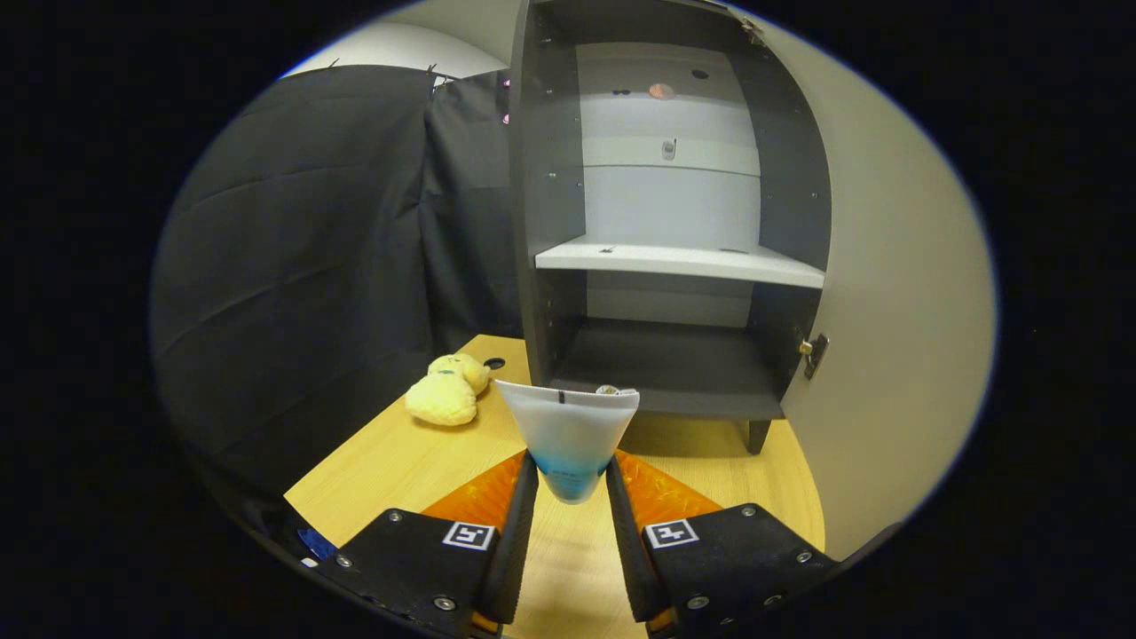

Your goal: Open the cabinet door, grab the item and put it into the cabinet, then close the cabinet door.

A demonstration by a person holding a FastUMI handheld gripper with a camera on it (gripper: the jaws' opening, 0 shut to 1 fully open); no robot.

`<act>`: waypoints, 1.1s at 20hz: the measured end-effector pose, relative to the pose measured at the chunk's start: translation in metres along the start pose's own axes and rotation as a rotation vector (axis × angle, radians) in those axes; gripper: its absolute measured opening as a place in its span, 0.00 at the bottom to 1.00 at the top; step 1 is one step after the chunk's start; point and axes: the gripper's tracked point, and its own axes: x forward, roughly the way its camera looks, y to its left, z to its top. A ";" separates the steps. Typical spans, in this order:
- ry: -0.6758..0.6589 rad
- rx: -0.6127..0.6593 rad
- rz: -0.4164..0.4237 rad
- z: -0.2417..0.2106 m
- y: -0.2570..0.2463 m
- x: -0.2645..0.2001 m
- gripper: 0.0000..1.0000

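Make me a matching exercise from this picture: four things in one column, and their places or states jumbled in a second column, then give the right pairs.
Things:
1. tube
2. plush toy
3. cabinet door
4. shelf

Places or states:
A. swung wide open, to the right of the cabinet
B. lying on the wooden table, left of the cabinet
C. bare, halfway up inside the cabinet
D. held between the fingers of the gripper, crimped end up

Pairs: 1-D, 2-B, 3-A, 4-C
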 end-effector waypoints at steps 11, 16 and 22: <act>-0.114 -0.018 -0.050 0.120 -0.041 0.033 0.47; -0.142 -0.016 -0.062 0.163 -0.053 0.053 0.47; -0.148 0.006 -0.078 0.200 -0.063 0.081 0.47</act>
